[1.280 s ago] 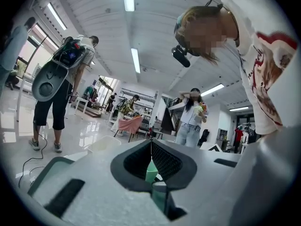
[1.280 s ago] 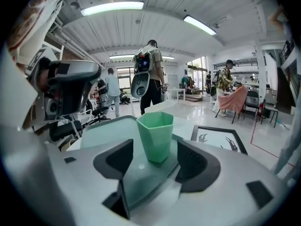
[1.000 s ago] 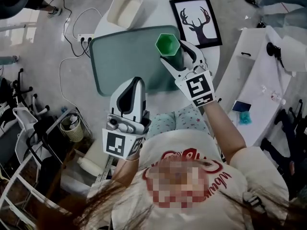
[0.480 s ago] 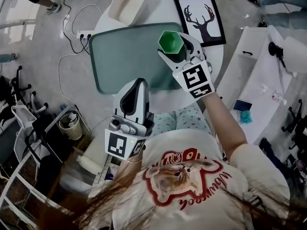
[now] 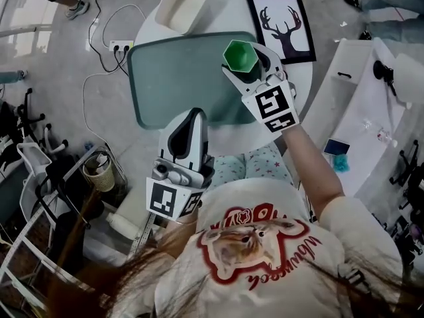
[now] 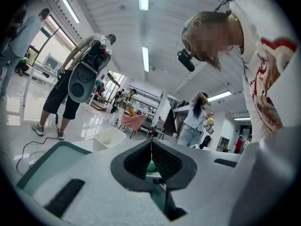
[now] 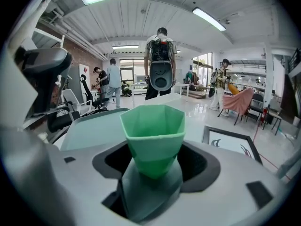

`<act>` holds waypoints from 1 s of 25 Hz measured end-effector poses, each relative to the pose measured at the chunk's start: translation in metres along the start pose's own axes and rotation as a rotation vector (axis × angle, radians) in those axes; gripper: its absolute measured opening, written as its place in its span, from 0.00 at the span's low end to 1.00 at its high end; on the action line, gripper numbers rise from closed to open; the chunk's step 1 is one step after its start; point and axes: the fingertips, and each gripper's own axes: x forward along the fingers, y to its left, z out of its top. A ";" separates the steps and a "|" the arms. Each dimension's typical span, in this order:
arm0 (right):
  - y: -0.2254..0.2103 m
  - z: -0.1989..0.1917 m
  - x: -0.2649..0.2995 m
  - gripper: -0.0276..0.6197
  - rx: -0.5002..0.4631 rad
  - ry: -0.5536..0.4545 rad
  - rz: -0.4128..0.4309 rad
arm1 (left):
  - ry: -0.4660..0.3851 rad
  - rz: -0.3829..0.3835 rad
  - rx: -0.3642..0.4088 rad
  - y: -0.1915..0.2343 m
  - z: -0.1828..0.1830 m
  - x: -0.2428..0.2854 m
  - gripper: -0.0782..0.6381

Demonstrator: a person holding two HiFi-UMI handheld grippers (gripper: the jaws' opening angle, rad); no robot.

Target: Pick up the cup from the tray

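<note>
My right gripper (image 5: 249,68) is clamped on the green cup (image 5: 240,55). Its base sits wedged between both fingers, rim up, over the tray's (image 5: 179,78) right edge. My left gripper (image 5: 188,121) is pressed together, empty, by the tray's near edge.

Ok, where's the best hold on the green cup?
Take the cup around its lower half, from the near side, as the right gripper has it. It stands upright, tapers downward and has flat facets for the jaws to seat on.
</note>
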 end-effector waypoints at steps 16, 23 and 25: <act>-0.005 0.076 -0.068 0.48 0.101 -0.126 -0.073 | -0.034 -0.051 0.062 -0.017 0.031 0.017 0.13; 0.000 0.122 -0.102 0.48 0.077 -0.148 -0.079 | -0.065 -0.094 0.109 -0.037 0.059 0.024 0.13; -0.001 0.133 -0.111 0.48 0.070 -0.162 -0.084 | -0.082 -0.102 0.118 -0.043 0.068 0.025 0.13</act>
